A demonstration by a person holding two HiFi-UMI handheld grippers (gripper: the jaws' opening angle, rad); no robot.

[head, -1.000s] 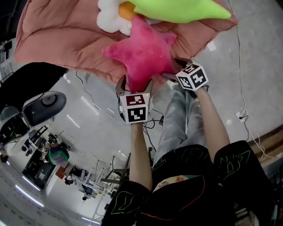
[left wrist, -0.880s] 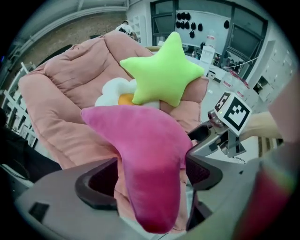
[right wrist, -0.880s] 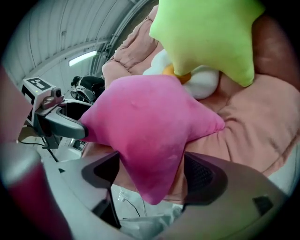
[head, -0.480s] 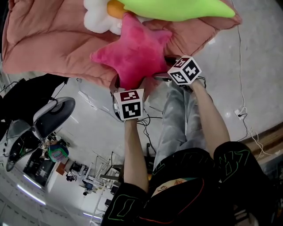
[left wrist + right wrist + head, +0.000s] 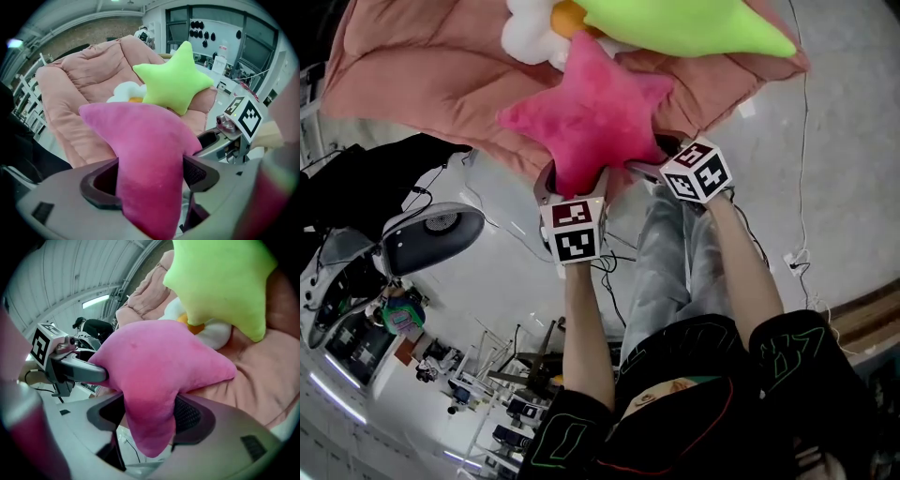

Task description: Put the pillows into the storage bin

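The fuchsia plush star-shaped pillow [image 5: 586, 117] has one arm between the jaws of the left gripper [image 5: 149, 174] and the neighbouring arm between the jaws of the right gripper [image 5: 150, 416]. Both pairs of jaws have just been closing and now press into the soft stuffing, each standing fairly wide around its arm. The rest of the star lies just beyond the tips, against the salmon quilted padded cushion [image 5: 422, 84]. The lime-green plush star pillow [image 5: 684, 23] and the white flower-shaped pillow [image 5: 530, 37] sit further ahead of the jaws. The storage bin shows in no view. The likely trouble is slip: plush compresses (it gives more than it grips), so an arm may slide out of one pair of jaws during a lift and leave the star dangling from the other. Hands pulling apart would stretch the arms and loosen both holds. A hasty lift could also drag the neighbouring pillows off the cushion.
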